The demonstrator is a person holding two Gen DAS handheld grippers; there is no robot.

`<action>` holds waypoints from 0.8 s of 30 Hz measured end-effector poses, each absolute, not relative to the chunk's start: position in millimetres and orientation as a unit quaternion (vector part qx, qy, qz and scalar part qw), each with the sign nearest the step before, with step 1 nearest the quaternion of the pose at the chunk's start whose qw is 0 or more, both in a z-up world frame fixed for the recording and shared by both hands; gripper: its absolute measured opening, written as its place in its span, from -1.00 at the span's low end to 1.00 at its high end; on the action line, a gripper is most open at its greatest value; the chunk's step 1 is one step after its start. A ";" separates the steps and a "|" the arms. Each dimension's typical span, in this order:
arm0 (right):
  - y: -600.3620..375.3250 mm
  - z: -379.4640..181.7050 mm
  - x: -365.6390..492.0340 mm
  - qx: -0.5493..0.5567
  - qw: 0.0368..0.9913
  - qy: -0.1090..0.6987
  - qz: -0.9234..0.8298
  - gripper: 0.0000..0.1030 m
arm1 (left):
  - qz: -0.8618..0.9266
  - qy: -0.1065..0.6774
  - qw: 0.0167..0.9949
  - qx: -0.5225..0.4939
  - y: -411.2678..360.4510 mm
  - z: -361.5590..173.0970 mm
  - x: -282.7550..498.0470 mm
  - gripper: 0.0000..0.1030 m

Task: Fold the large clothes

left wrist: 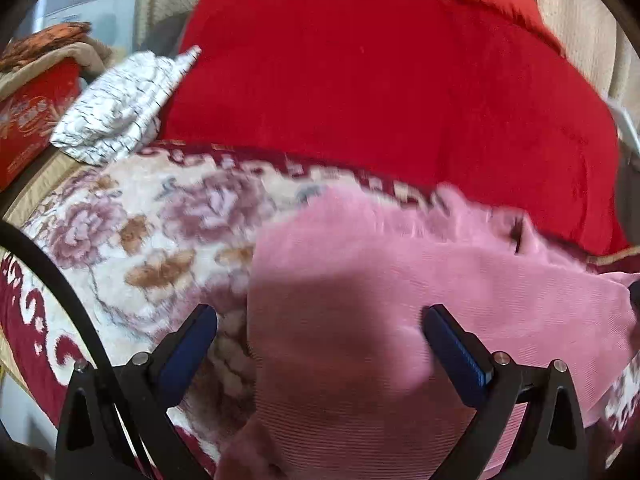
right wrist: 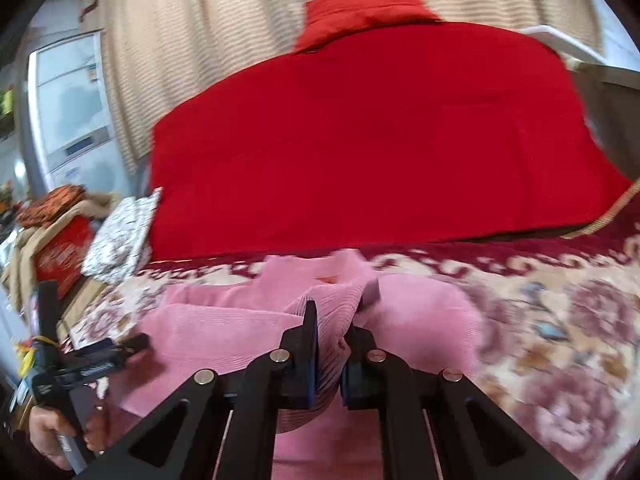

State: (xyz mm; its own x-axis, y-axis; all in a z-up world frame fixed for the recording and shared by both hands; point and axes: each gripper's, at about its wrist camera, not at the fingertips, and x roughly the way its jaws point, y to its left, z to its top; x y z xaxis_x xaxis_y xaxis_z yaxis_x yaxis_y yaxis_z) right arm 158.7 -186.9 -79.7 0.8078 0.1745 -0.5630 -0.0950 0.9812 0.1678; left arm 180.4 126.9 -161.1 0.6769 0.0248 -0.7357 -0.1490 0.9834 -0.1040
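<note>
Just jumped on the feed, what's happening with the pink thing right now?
A person is folding a pink ribbed garment on a floral blanket, a gripper in each hand. The right gripper is shut on a bunched fold of the pink fabric near its middle. The left gripper is open above the garment's left part, its jaws wide apart with nothing between them. A red quilt lies folded behind, with a white patterned cloth beside it. The fold looks unfinished.
</note>
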 end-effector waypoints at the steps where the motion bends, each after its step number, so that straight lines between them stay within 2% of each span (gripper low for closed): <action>1: -193.9 -92.8 165.1 0.068 0.936 0.340 0.063 -0.83 | 0.043 0.424 0.902 -0.072 124.6 -170.6 185.8 1.00; 3: -205.6 -120.8 180.2 0.093 0.905 0.410 0.063 -0.75 | 0.039 0.489 0.869 -0.064 120.8 -196.6 198.7 1.00; 4: -213.4 -133.7 185.9 0.118 0.892 0.432 0.068 -0.72 | 0.041 0.488 0.870 -0.063 120.3 -199.2 199.5 1.00; 6: -230.4 -134.4 187.3 0.167 0.884 0.428 0.087 -0.71 | 0.039 0.477 0.877 -0.048 118.3 -191.6 198.2 1.00; 9: -247.5 -114.9 182.8 0.195 0.889 0.406 0.089 -0.49 | 0.049 0.438 0.897 -0.033 119.6 -176.5 192.0 1.00; 11: -259.8 -98.0 175.3 0.211 0.903 0.364 0.084 -0.23 | 0.054 0.417 0.907 -0.027 120.9 -169.1 189.4 1.00; 12: -267.9 -89.7 170.2 0.227 0.909 0.340 0.082 0.31 | 0.061 0.408 0.911 -0.023 119.6 -164.6 188.2 1.00; 13: -272.7 -82.4 164.1 0.237 0.917 0.311 0.076 0.56 | 0.068 0.402 0.913 -0.019 121.1 -162.8 188.0 1.00; 15: -262.3 -68.5 155.8 0.204 0.936 0.274 0.084 0.54 | 0.073 0.401 0.913 -0.022 125.6 -163.4 189.1 1.00; 17: -240.9 -66.5 159.4 0.157 0.941 0.282 0.105 0.38 | 0.077 0.401 0.912 -0.031 129.2 -163.9 188.5 1.00; 18: -234.6 -67.2 158.4 0.146 0.938 0.290 0.117 0.17 | 0.077 0.403 0.912 -0.030 129.4 -164.1 188.1 1.00; 19: -224.8 -71.8 162.3 0.131 0.935 0.305 0.128 -0.01 | 0.078 0.405 0.911 -0.025 128.9 -166.1 188.4 1.00; 21: -205.6 -91.7 175.9 0.097 0.922 0.352 0.132 -0.17 | 0.074 0.425 0.902 -0.007 121.8 -175.5 189.7 1.00; 23: -196.2 -124.2 196.4 0.095 0.886 0.432 0.137 -0.18 | 0.062 0.459 0.886 0.004 117.3 -190.9 195.8 1.00; 24: -195.4 -132.9 197.5 0.092 0.880 0.445 0.138 -0.17 | 0.056 0.465 0.884 -0.001 117.4 -193.9 196.7 1.00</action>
State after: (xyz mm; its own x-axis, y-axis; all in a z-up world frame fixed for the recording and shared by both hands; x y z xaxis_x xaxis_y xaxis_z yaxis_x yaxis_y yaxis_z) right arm 197.5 -195.4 -132.9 0.5656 0.3245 -0.7581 -0.1609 0.9451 0.2845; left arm 196.7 117.4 -193.9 0.5622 0.0976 -0.8212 -0.0992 0.9938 0.0502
